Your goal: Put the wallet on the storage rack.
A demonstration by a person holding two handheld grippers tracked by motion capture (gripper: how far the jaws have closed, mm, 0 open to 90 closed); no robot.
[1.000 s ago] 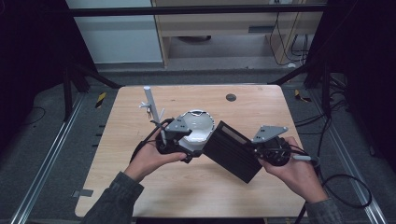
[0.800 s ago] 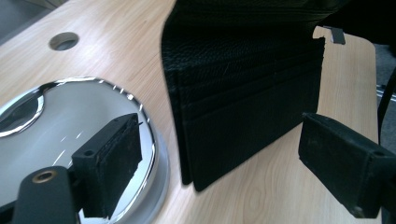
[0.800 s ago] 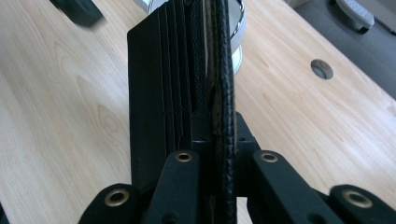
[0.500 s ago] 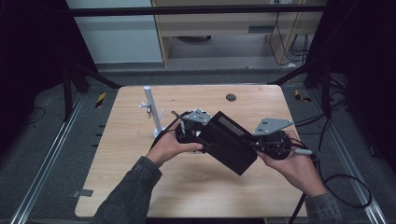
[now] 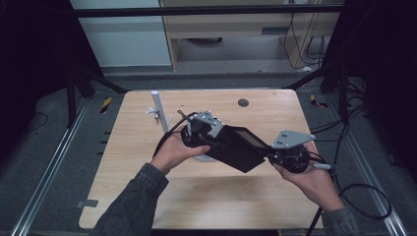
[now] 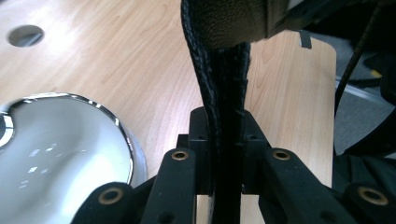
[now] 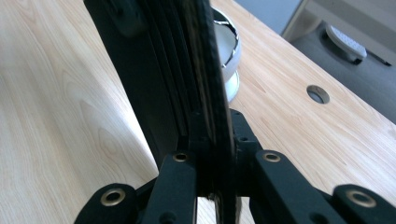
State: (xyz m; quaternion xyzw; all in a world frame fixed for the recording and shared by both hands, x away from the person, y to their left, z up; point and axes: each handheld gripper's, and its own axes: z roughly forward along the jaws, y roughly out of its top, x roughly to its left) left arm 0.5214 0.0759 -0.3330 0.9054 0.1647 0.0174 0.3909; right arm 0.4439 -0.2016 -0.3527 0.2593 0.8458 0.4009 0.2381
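Black pouch (image 5: 236,147) hangs above the table (image 5: 147,196), long axis slanting from upper left to lower right. Left gripper (image 5: 204,130), jaws just closed, clamps its left end; right gripper (image 5: 275,155) pinches its right end.

the bag (image 5: 237,146) hangs over the table (image 5: 147,196) (bowl (image 6: 56,149) beneath it), stand (image 5: 158,107) behind.

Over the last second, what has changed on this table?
The left gripper left the metal bowl, moved right to the black pouch, and its jaws have just been closing on the pouch's edge. The right gripper stayed clamped on the other end; the stand stayed put.
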